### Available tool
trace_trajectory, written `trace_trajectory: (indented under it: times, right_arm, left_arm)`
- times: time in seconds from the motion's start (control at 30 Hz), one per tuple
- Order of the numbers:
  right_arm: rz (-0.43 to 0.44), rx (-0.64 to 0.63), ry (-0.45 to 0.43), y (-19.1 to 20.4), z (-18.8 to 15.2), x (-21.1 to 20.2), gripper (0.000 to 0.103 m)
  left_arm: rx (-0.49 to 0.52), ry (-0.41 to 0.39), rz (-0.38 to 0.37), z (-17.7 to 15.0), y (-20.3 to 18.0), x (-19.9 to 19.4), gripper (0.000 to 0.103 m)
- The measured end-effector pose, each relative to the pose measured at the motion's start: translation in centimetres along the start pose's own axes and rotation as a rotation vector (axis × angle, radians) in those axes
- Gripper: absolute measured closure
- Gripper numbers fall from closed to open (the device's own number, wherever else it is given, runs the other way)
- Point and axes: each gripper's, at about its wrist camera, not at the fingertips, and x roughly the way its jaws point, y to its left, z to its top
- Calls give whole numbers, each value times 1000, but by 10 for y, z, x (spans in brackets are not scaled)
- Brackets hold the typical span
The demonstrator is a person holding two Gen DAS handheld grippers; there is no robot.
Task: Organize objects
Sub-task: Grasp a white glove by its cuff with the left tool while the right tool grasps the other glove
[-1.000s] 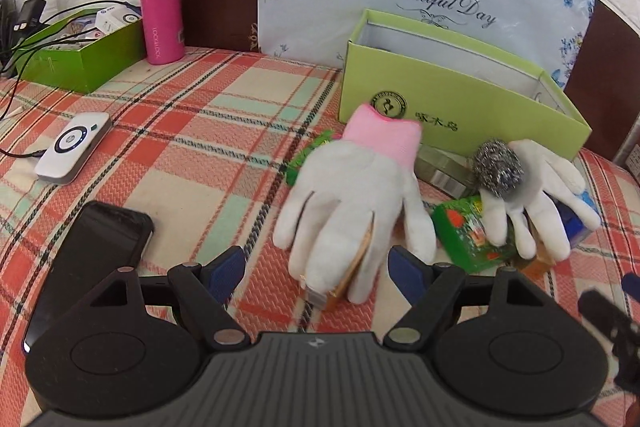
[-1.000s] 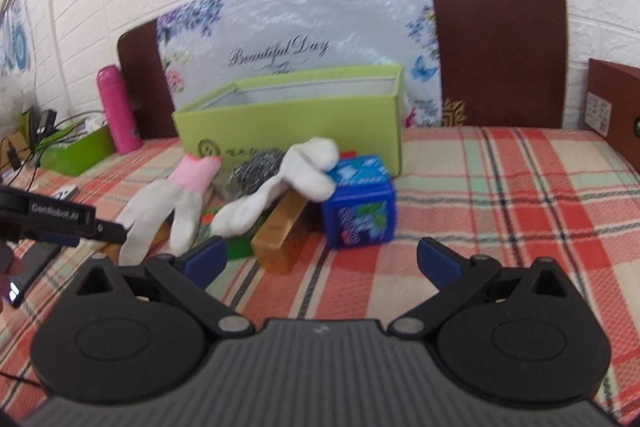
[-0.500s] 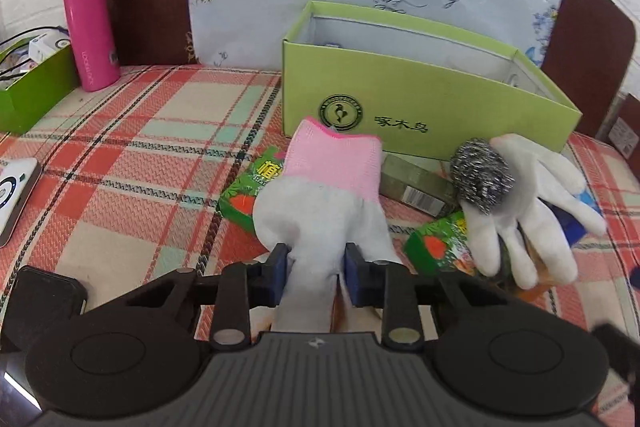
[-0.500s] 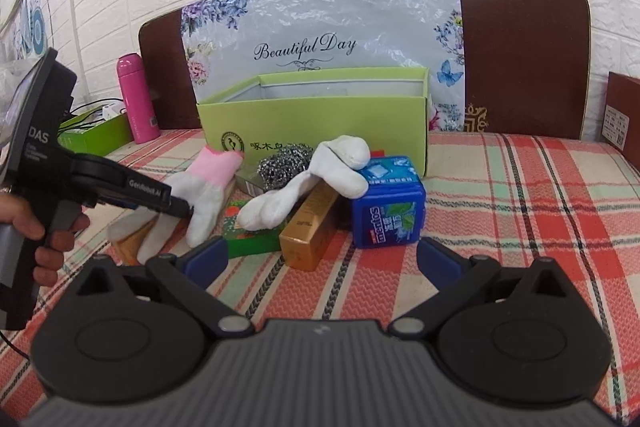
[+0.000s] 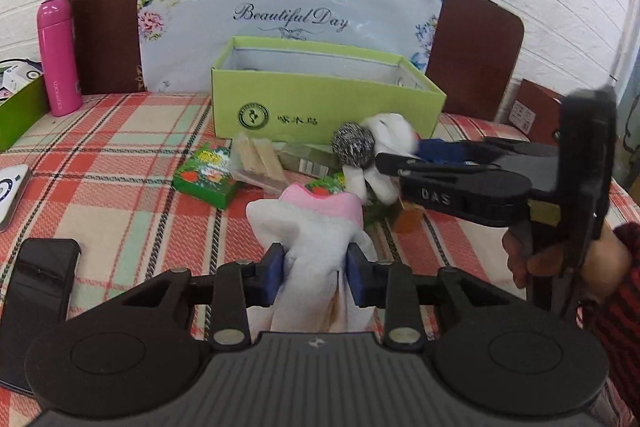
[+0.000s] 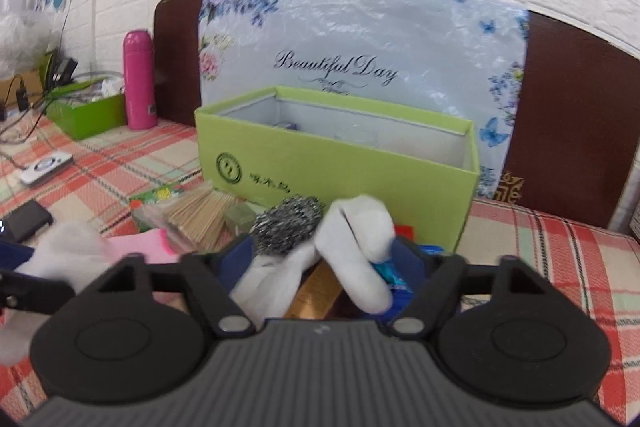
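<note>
Item: left gripper [image 5: 315, 277]. Its fingers [image 5: 275, 273] pinch the bunched body of the pink-cuffed white glove [image 5: 316, 227], easing apart a little while the pads still press the cloth. The glove stands clear of the clutter, cuff pointing toward the green box [image 5: 320, 103].

Item: right gripper [image 6: 326, 267]. Its fingers are closing around the second white glove [image 6: 352, 247], which lies over the heap just in front of the box; contact is not clear. A steel scourer [image 6: 286, 227] sits against that glove.

Handling note: the glove is limp, so the pinch likely needs to hold firm and the carry go high enough for the dangling ends to clear the box wall. The right grip would do best to take cloth only.

Obstructions: the scourer may drag along with the glove. Beneath and beside lie a toothpick packet [image 5: 258, 159], a green packet [image 5: 206, 179], a blue tin [image 6: 390, 273] and a gold box [image 6: 318, 287].

Surroundings: pink flask [image 5: 58, 57], dark phone [image 5: 40, 291].
</note>
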Motion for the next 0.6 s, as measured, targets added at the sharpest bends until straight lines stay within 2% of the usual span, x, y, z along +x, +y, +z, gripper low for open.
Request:
trace_trajectory:
  times: [0.03, 0.07, 0.23, 0.27, 0.37, 0.5, 0.6]
  right_arm:
    - [21, -9, 25, 2, 0, 3, 88]
    - [45, 2, 45, 1, -1, 4, 95]
    - [70, 56, -32, -5, 2, -35, 95]
    - [73, 59, -46, -7, 2, -44, 95]
    - [86, 79, -73, -18, -1, -76, 95]
    - [80, 123, -64, -32, -19, -116, 95]
    - [40, 147, 0, -41, -43, -133, 95]
  left_arm:
    - [-2, 14, 4, -2, 1, 2, 68]
    - [-5, 16, 10, -3, 1, 4, 68]
    - [-15, 22, -13, -2, 3, 3, 68]
    - [-12, 15, -32, -1, 1, 0, 73]
    - [20, 15, -128, -1, -10, -9, 81]
    - [83, 56, -239, -11, -32, -11, 82]
    - [108, 132, -270, -27, -45, 2, 82]
